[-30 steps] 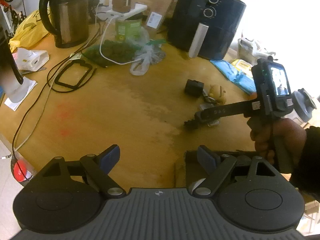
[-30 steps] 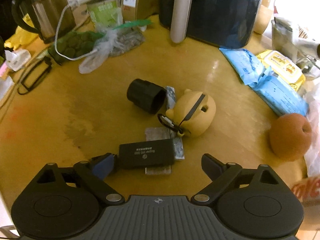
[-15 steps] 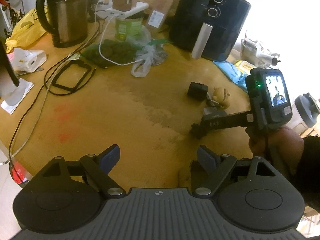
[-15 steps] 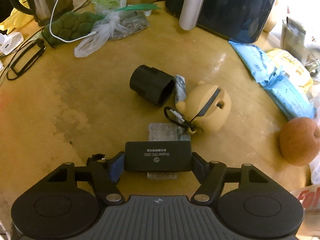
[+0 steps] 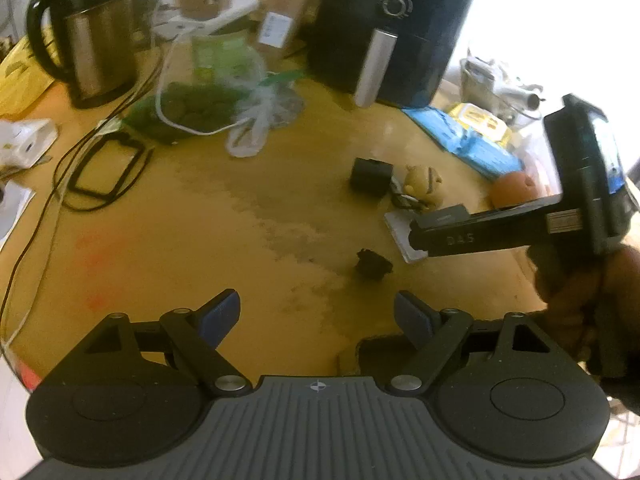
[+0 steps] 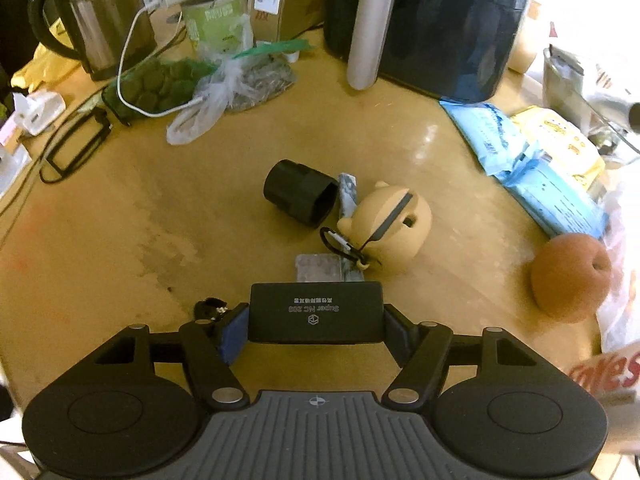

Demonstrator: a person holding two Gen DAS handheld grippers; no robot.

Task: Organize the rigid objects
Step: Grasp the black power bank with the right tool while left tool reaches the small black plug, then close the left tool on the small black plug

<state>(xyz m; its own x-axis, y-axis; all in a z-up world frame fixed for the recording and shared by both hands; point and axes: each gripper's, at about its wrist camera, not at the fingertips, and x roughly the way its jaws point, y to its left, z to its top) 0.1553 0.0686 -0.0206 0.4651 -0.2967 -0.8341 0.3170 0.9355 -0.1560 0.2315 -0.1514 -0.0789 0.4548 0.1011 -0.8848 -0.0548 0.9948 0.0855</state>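
Observation:
My right gripper (image 6: 315,330) is shut on a black rectangular box (image 6: 316,304) with white print, held lengthwise between the pads just above the table. Beyond it lie a grey flat packet (image 6: 320,266), a tan bear-shaped case (image 6: 394,228) with a black clip, and a black cylinder (image 6: 300,198) on its side. A small black piece (image 6: 210,306) lies by the left finger. In the left wrist view my left gripper (image 5: 317,314) stands open over bare table with nothing between its fingers. The right gripper (image 5: 420,236) reaches in from the right, a hand (image 5: 580,288) holding it.
A black air fryer (image 5: 392,28) and a steel kettle (image 5: 88,36) stand at the back, with a green bag, cables and a black frame (image 5: 108,168) on the left. Blue and yellow packs (image 6: 532,160) and a brown round fruit (image 6: 570,280) lie on the right.
My right gripper closed on the black box and raised it off the grey packet. The left gripper drifted a little toward the right side, still open.

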